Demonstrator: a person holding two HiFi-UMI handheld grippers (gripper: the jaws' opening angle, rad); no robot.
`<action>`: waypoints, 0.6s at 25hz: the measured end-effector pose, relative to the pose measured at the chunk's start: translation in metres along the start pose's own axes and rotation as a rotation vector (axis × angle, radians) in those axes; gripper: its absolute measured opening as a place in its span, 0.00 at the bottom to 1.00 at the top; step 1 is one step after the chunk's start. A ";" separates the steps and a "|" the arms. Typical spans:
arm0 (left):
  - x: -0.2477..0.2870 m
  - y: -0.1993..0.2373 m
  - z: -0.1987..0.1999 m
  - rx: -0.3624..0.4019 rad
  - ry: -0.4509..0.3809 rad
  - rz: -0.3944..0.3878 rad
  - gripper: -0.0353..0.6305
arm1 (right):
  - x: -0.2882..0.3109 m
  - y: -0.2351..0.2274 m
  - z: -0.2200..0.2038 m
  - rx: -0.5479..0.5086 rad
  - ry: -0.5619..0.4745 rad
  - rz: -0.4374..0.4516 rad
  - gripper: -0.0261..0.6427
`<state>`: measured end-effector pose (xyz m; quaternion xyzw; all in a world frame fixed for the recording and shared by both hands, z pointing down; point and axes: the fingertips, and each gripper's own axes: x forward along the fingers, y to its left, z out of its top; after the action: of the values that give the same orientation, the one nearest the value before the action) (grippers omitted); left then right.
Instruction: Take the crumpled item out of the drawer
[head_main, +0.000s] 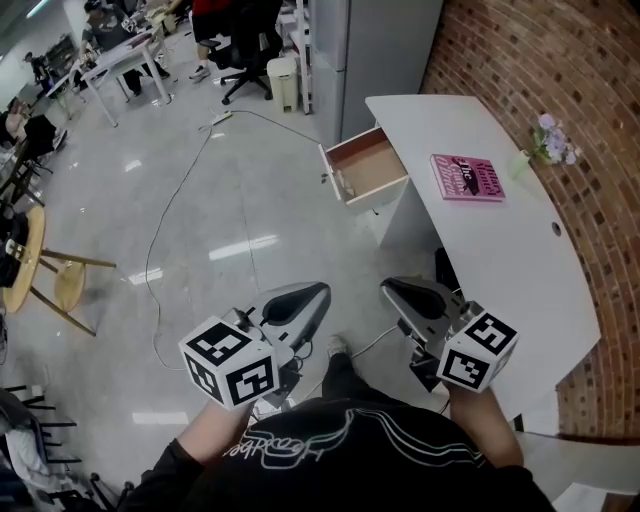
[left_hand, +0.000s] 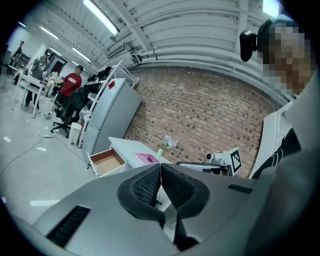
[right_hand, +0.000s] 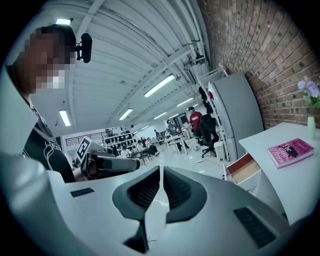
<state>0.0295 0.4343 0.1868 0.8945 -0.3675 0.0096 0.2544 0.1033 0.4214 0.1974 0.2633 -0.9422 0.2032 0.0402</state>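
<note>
Drawer (head_main: 368, 168) stands pulled open below the white desk's (head_main: 500, 250) far-left corner, its brown floor showing; the crumpled item can't be made out inside. 1 pink book (head_main: 467, 178) lies near the desktop's far edge. Left gripper (head_main: 320, 292) and right gripper (head_main: 390, 288) are both clenched with nothing between the jaws, over the floor and well apart from the drawer.

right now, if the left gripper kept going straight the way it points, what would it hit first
Probably the white desk, at its front near the open drawer. Nothing shows between the left gripper and the desk, though depth is hard to judge.
</note>
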 end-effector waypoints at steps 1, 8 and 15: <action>0.010 0.010 0.006 -0.005 0.004 0.006 0.09 | 0.008 -0.013 0.004 0.009 0.004 0.000 0.12; 0.097 0.083 0.053 -0.020 0.035 0.054 0.09 | 0.061 -0.120 0.038 0.070 0.040 0.017 0.12; 0.161 0.139 0.085 -0.005 0.058 0.096 0.09 | 0.110 -0.201 0.060 0.084 0.065 0.038 0.12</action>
<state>0.0401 0.2066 0.2085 0.8746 -0.4024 0.0466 0.2665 0.1138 0.1875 0.2355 0.2401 -0.9359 0.2515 0.0560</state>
